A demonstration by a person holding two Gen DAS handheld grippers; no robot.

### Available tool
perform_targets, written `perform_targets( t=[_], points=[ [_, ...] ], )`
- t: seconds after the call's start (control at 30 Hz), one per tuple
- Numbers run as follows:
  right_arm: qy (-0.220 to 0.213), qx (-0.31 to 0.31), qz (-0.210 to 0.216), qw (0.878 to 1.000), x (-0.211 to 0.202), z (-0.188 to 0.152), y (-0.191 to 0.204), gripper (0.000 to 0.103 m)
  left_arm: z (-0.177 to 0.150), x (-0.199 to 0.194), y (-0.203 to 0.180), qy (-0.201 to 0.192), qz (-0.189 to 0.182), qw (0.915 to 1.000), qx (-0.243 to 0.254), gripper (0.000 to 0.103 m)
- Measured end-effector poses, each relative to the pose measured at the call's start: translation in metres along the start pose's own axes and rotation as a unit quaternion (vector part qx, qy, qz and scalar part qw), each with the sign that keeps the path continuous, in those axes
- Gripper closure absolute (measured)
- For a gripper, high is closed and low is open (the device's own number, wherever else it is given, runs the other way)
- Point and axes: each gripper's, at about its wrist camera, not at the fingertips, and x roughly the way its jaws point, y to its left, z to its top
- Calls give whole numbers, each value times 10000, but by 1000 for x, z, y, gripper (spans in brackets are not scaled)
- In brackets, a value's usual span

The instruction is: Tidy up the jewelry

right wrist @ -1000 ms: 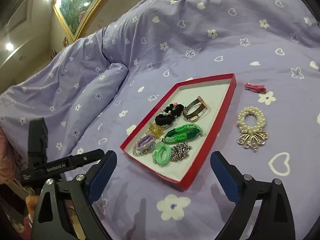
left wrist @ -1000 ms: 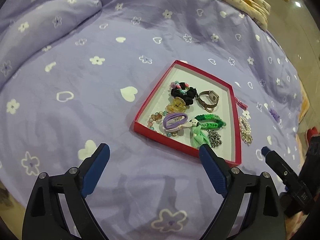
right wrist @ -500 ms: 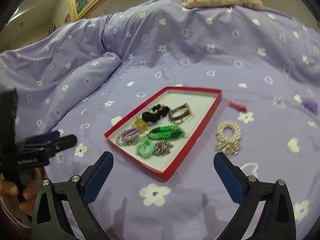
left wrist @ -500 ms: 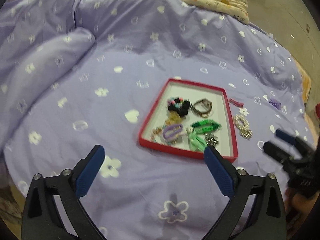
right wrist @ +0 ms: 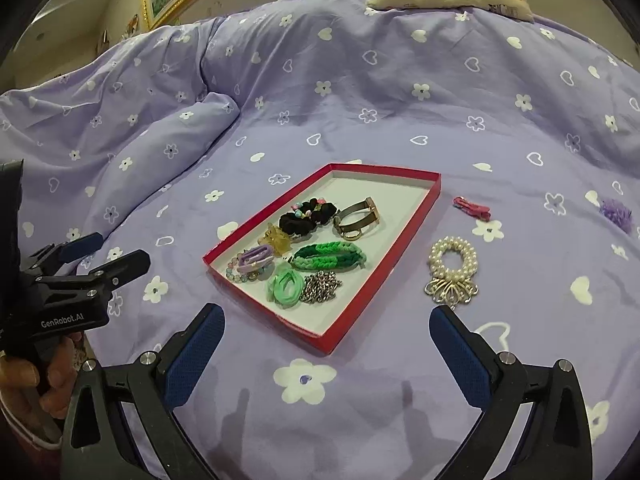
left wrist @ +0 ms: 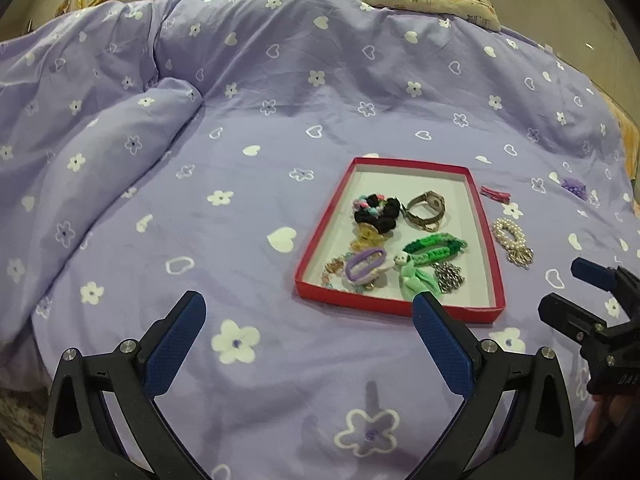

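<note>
Two grippers: left gripper (left wrist: 306,308) and right gripper (right wrist: 326,320) had spread their fingers fully wide since a second before; both held nothing, above the bed (left wrist: 280,100).
Box: red box (right wrist: 400,248) lay flat mid-bed; both views had levelled and backed off it.
Outside the box: pearl bracelet (right wrist: 452,264), pink clip (right wrist: 472,207), purple scrunchie (right wrist: 616,214) lay unmoved.

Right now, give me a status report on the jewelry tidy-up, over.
Left gripper and right gripper open, empty, above the bedspread. Red shallow box holds most pieces. White pearl hair tie, small red clip, purple scrunchie outside it. Nothing blocking.
</note>
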Motion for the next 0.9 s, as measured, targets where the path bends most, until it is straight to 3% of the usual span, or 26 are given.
perform_targets(
  t=[0.2, 0.9],
  points=[
    [-258, 77, -37, 9996, -5, -12, -1, 0, -14, -3, -11, -51, -9, 10000, -12, 0],
    [-219, 196, -87, 9995, -4, -23, -3, 0, -23, -9, -22, -46, 44, 10000, 61, 0]
  ],
)
